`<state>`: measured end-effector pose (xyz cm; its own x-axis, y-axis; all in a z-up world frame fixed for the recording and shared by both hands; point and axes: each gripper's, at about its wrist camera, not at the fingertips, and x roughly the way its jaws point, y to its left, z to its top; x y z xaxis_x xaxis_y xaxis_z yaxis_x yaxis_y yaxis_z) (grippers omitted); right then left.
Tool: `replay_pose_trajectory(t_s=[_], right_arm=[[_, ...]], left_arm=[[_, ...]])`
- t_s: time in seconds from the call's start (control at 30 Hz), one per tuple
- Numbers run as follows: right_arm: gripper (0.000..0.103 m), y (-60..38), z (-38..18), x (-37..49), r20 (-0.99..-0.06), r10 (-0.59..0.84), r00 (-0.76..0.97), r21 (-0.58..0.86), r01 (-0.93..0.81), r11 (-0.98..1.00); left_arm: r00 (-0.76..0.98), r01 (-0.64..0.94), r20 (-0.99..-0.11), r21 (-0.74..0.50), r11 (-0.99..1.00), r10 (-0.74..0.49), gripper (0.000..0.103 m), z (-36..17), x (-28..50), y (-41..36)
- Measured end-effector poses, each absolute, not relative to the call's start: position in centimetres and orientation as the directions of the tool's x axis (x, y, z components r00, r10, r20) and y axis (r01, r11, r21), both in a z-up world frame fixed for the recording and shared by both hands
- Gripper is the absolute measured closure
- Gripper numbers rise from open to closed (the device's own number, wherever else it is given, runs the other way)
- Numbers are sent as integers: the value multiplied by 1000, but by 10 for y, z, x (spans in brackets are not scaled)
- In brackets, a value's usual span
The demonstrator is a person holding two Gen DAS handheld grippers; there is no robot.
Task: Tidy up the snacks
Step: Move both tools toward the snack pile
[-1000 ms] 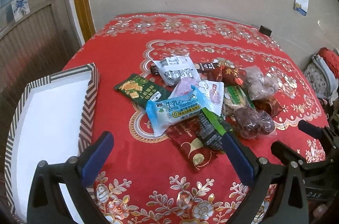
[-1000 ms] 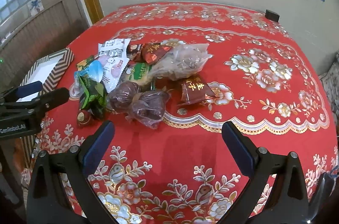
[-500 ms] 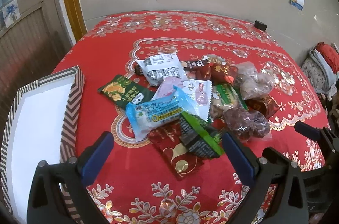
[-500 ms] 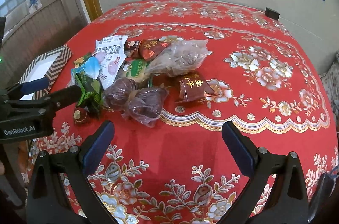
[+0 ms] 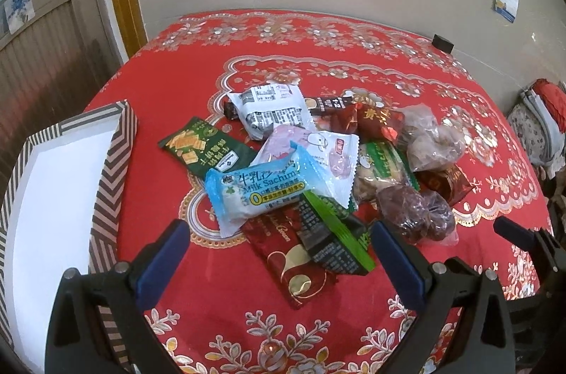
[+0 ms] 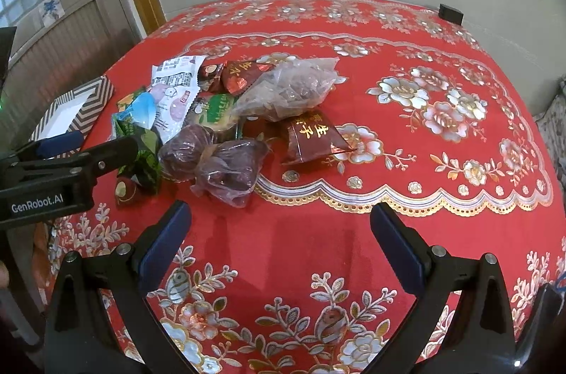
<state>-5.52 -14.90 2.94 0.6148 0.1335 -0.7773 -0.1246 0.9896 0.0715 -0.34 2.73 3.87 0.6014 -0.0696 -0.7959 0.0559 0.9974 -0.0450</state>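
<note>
From the left wrist view, the left tongs (image 5: 276,248) stand wide apart and hold nothing, their blue-padded tips low over the red flowered surface (image 5: 247,63). Just beyond the tips at 12 o'clock lies the heap of snacks: a blue Milk Sachima packet (image 5: 261,190) on top, a dark red wrapper (image 5: 297,262) and a green-and-black packet (image 5: 332,241) nearest the tongs, a dark green cracker packet (image 5: 203,149) at 11 o'clock, a white packet (image 5: 272,109) farther back, and a clear bag of dark fruit (image 5: 414,213) at 1 o'clock. A striped box (image 5: 113,179) with a white inside sits at 9 o'clock, apart from the heap. The right tongs (image 5: 523,238) show at 3 o'clock. From the right wrist view, the right tongs (image 6: 279,236) are also spread wide and empty above bare cloth. The heap lies at 11 o'clock, with the bag of dark fruit (image 6: 226,165) nearest, a red peanut packet (image 6: 315,137) beside it, and a clear bag of pale pieces (image 6: 286,91) behind. The left tongs (image 6: 81,149) reach in from 9 o'clock.
</note>
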Motion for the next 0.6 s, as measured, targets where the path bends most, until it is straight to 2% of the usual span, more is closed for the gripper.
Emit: replay_pose_trajectory(t_s=[0.6], right_arm=[[1,-151,28,-56,-776,147,613,87,-128,988]], left_arm=[[598,47,-801,-13,999,-39,0,36,4,21]])
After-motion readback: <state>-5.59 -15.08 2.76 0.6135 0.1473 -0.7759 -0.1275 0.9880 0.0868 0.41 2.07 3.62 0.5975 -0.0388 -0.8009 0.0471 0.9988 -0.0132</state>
